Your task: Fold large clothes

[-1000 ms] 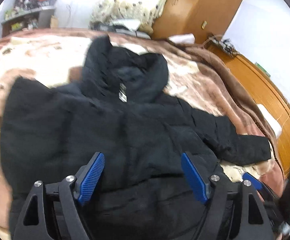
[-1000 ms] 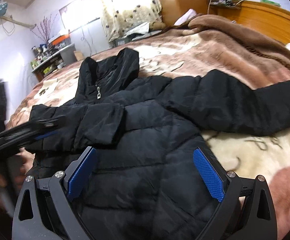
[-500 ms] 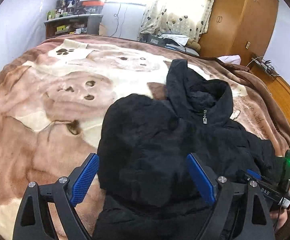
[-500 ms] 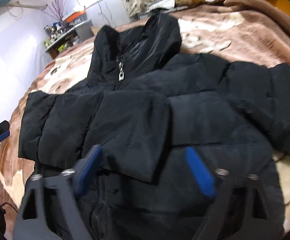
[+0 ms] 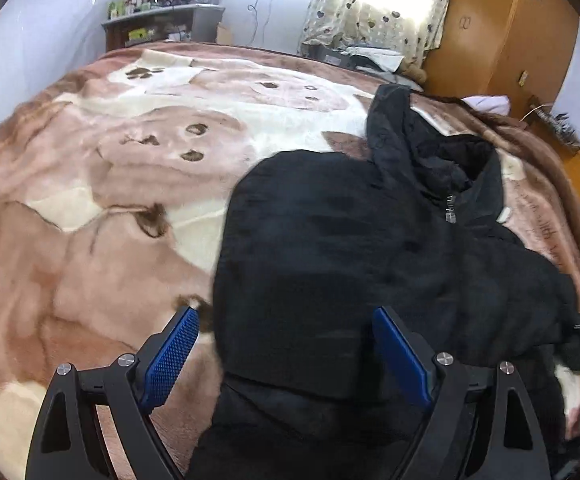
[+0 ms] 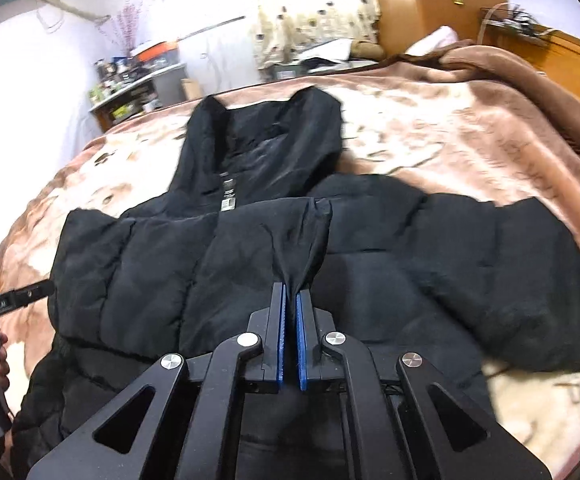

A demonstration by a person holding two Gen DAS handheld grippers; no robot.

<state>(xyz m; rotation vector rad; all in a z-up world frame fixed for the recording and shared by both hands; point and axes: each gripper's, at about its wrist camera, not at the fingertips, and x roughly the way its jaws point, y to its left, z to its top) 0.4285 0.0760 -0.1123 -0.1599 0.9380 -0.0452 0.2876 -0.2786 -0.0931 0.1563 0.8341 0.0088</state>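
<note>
Right wrist: black puffer jacket (image 6: 249, 264), sleeve folded.

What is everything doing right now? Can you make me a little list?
jacket: black, puffy, spread on the blanket
blanket: brown and cream
sleeve: one folded across the chest
right claw: shut, pinching a fold of the jacket
left claw: open over the jacket's edge, holding nothing

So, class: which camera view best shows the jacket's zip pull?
The right wrist view: the zip pull faces the camera below the open collar, unblocked. The left wrist view shows it too, but smaller, off to the right on the black jacket.
</note>
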